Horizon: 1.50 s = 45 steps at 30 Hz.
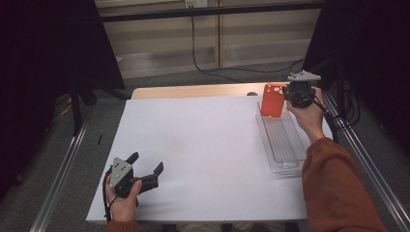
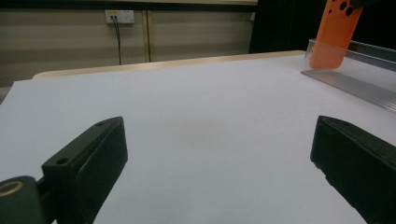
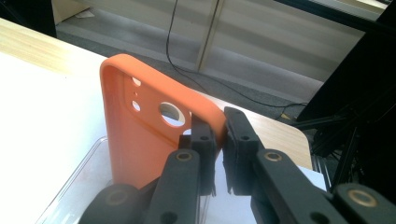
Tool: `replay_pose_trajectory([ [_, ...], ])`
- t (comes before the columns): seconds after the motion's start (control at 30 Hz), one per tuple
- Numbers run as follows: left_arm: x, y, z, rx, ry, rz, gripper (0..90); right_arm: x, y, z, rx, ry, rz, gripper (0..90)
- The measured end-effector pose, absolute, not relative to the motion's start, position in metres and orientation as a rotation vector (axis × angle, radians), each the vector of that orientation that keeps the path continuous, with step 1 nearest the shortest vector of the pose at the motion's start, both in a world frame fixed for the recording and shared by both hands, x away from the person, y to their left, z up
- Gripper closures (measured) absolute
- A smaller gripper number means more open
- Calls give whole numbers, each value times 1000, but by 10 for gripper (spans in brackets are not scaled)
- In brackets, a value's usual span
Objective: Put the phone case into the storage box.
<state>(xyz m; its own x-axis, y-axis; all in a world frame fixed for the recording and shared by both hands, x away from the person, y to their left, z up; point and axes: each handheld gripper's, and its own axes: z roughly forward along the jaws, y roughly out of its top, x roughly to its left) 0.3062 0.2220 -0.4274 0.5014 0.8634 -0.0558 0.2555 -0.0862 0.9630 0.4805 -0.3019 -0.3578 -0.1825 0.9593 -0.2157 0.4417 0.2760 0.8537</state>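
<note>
From the high view, I see my right gripper at the far right of the white table, holding an orange phone case upright over the far end of a clear plastic tray; the case's lower edge sits at or just inside the tray, though I cannot tell whether it touches the floor. My left gripper rests near the front left corner, jaws spread wide with nothing between them. In the left gripper view, the two black jaws stand far apart over bare white surface, and the orange case hangs far off at upper right, dipping behind the clear tray wall. In the right gripper view, the jaws pinch one long rim of the case near its camera cutouts, a narrow edge grip. I judge the risks this way: the thin hold could let the case swivel or slip; its bottom edge could catch the tray wall and tip the light tray; and released upright, the case could topple outward onto the table rather than lie flat inside.
</note>
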Motion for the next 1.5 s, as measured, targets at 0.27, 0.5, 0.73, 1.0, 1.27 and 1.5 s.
replay_pose_trajectory([
  [0.27, 306, 222, -427, 1621, 974, 676, 39, 482, -300, -363, 1266, 1747, 820, 831],
  [0.5, 306, 221, -427, 1626, 971, 674, 39, 483, -298, -364, 1247, 1773, 841, 828],
  [0.73, 306, 219, -426, 1635, 956, 671, 39, 492, -306, -359, 1226, 1861, 847, 823],
  [1.0, 305, 219, -426, 1624, 961, 672, 40, 498, -312, -358, 1248, 1885, 878, 822],
  [1.27, 306, 219, -426, 1626, 960, 671, 40, 505, -313, -357, 1259, 1899, 877, 814],
  [1.5, 307, 220, -426, 1630, 961, 672, 39, 508, -314, -358, 1294, 1879, 897, 804],
])
